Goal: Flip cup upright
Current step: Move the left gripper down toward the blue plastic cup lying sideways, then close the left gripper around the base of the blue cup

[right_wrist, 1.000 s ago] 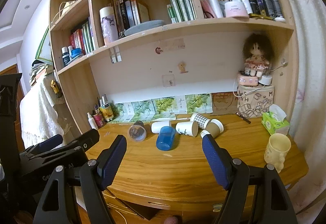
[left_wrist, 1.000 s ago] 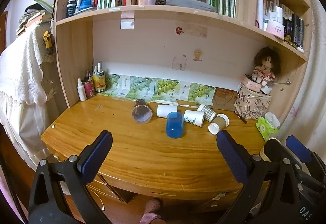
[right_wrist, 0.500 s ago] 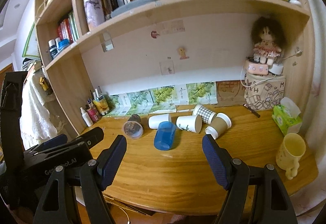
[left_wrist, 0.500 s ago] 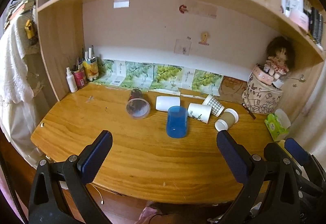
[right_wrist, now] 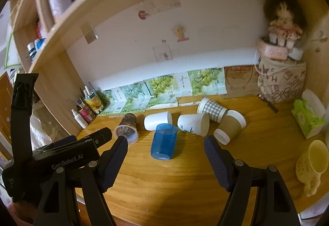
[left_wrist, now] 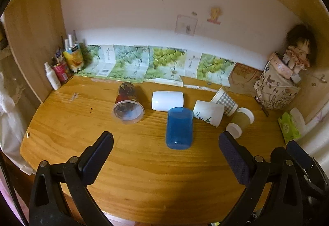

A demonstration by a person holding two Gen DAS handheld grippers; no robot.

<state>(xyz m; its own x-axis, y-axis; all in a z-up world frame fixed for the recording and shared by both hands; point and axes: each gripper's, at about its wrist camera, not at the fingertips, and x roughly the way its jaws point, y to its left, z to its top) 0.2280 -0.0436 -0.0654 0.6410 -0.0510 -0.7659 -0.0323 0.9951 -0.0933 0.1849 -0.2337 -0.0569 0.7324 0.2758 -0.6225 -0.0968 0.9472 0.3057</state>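
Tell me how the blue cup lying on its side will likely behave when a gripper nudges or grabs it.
The blue cup lies on its side on the bare wooden desk, so a sideways nudge would probably roll it. It looks like thin translucent plastic: likely light, smooth and a bit slippery. The white cup behind may stop it rolling back.

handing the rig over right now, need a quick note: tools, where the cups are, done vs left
Left tool: open, empty, above the desk.
Right tool: open, empty, lined up on the blue cup.
Six cups lie on their sides: blue cup nearest, clear patterned cup, white cup, leaf-print cup, checked cup, brown cup. A yellow mug stands upright at the right.
Done: nothing flipped.
Left: grasp a cup, probably the blue one, and stand it up.
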